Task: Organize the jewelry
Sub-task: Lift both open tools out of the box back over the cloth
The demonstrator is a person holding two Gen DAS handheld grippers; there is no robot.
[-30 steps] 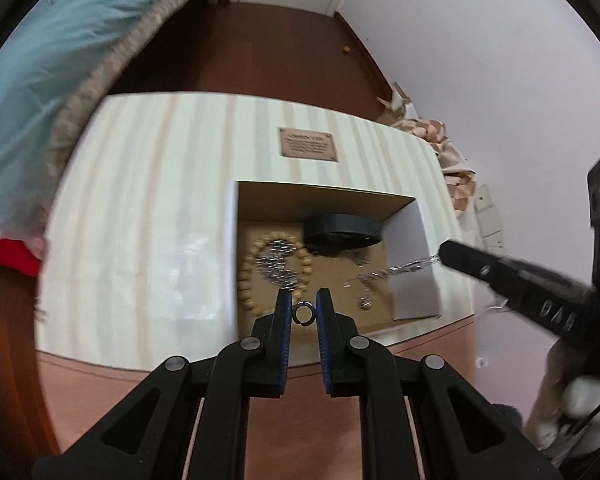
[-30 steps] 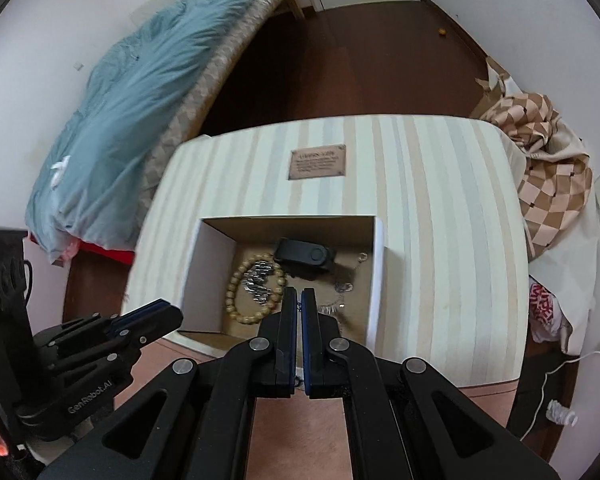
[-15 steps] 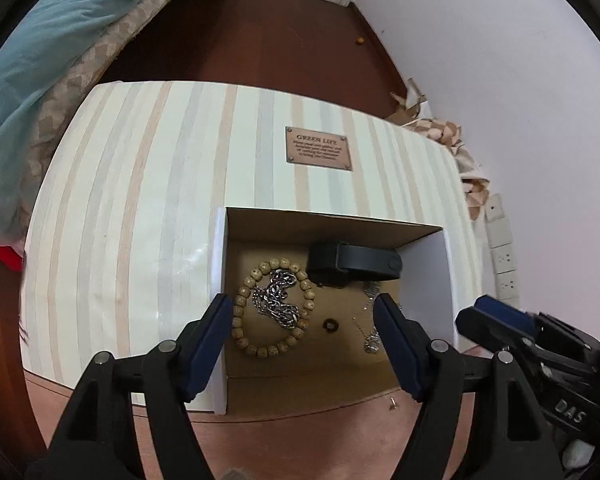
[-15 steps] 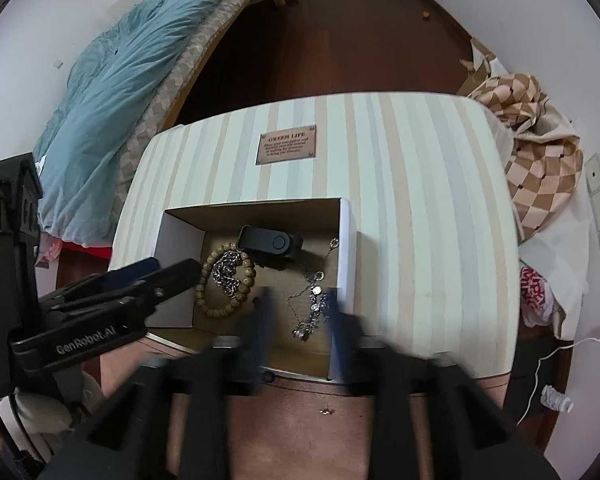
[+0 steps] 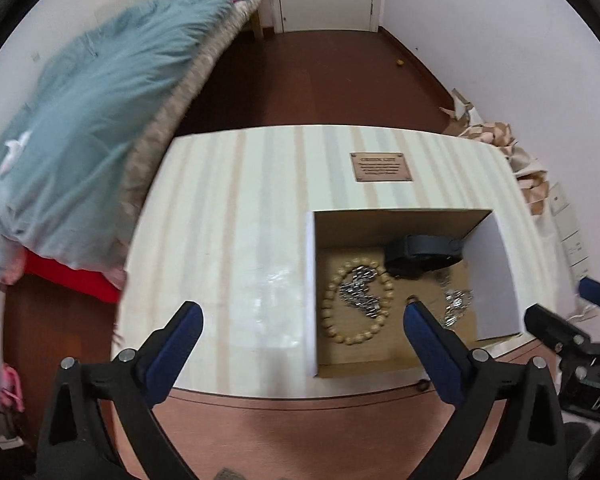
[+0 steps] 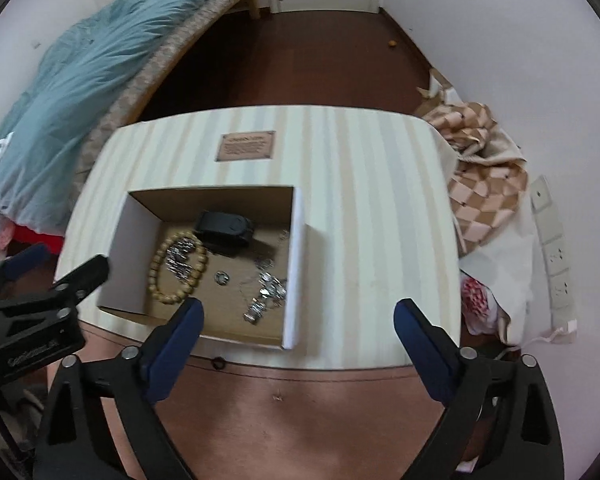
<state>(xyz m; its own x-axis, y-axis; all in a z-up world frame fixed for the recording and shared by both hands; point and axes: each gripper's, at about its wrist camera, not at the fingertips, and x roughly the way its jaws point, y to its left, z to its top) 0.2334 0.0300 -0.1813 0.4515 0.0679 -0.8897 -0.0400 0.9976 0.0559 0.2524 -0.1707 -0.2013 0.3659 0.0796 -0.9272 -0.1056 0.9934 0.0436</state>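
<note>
An open cardboard box sits on the striped table near its front edge. Inside lie a wooden bead bracelet, a silver chain bracelet, a black band, a small ring and a thin silver necklace. My left gripper is open and empty above the table, left of the box. My right gripper is open and empty above the box's near right corner. Each gripper shows in the other's view: left, right.
A brown plaque lies on the table behind the box. A bed with a blue duvet stands to the left. A checkered cloth and wall sockets are to the right. Dark floor lies beyond.
Both grippers opened; the left let go of the small ring and the right let go of the necklace, which now lie in the box. Both grippers pulled back and up.
</note>
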